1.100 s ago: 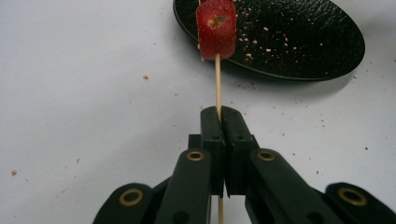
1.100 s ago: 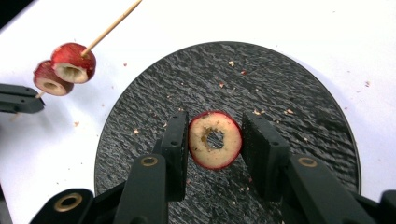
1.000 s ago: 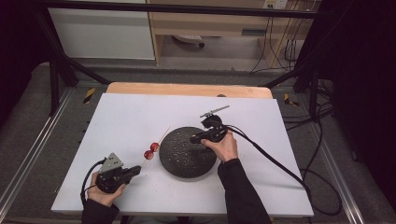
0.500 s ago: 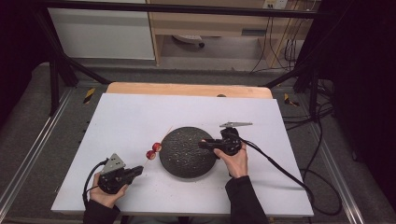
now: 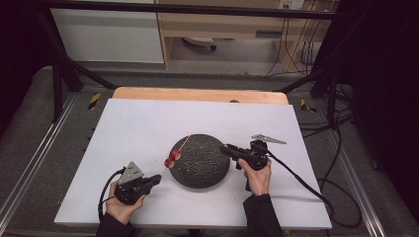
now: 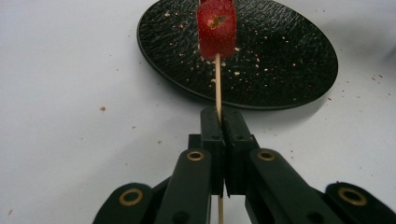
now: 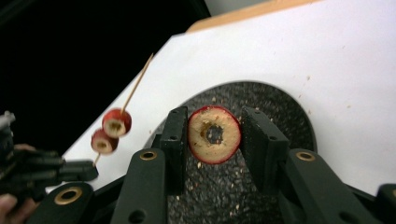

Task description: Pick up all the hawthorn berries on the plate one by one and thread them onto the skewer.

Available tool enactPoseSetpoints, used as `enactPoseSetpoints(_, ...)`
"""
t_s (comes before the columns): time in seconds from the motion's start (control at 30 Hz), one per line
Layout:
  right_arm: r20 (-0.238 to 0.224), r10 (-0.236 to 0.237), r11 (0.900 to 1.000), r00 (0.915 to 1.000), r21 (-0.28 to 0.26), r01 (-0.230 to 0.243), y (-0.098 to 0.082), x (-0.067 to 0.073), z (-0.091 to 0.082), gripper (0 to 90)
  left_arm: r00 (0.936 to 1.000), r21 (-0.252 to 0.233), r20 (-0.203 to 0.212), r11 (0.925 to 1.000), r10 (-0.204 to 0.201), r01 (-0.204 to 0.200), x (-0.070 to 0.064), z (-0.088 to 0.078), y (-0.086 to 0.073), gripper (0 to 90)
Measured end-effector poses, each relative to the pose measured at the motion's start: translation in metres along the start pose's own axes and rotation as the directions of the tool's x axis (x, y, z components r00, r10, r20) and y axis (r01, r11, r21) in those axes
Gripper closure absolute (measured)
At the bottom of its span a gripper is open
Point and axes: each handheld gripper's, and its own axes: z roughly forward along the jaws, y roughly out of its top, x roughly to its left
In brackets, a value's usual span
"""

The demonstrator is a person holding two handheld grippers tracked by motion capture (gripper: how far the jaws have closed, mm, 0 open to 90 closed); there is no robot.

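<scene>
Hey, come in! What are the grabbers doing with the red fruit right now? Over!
Left gripper shut on skewer, two fruit pieces on it. Right gripper shut on cored fruit slice, over black plate. Path clear.

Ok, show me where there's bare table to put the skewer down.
Free: the white table top behind the black plate up to the wooden edge, and the front strip between the two hands. Crowded: around the plate, with the skewer in the left gripper and the right gripper holding a fruit slice.
</scene>
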Motion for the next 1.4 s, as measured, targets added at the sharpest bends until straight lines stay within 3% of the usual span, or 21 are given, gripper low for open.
enactPoseSetpoints(0.23, -0.009, 0.043, 0.996, 0.9990, -0.082, -0.043, 0.002, -0.003, -0.005, 63.3, 0.9999, -0.008, 0.011, 1.0000, -0.001, 0.001, -0.008, 0.006, 0.005, 88.1)
enactPoseSetpoints(0.4, -0.024, 0.065, 0.985, 0.9976, -0.156, -0.068, 0.005, -0.003, -0.006, 63.3, 0.9998, -0.023, 0.015, 0.9996, -0.013, 0.013, -0.014, 0.010, 0.009, 88.2)
enactPoseSetpoints(0.57, -0.053, 0.109, 0.970, 0.9926, -0.213, -0.118, 0.008, -0.001, -0.007, 63.3, 0.9996, -0.042, 0.017, 0.9989, -0.022, 0.023, -0.020, 0.013, 0.012, 88.2)
enactPoseSetpoints(0.77, -0.060, 0.132, 0.954, 0.9894, -0.262, -0.143, 0.011, -0.001, -0.008, 63.3, 0.9996, -0.057, 0.019, 0.9981, -0.023, 0.024, -0.027, 0.017, 0.015, 88.2)
enactPoseSetpoints(0.87, -0.075, 0.150, 0.942, 0.9858, -0.292, -0.165, 0.013, 0.000, -0.008, 63.3, 0.9994, -0.062, 0.022, 0.9977, -0.026, 0.027, -0.031, 0.019, 0.016, 88.1)
enactPoseSetpoints(1.4, -0.105, 0.216, 0.897, 0.9706, -0.372, -0.240, 0.019, -0.004, -0.001, 63.4, 0.9987, -0.084, 0.047, 0.9962, -0.023, 0.026, -0.049, 0.033, 0.026, 88.1)
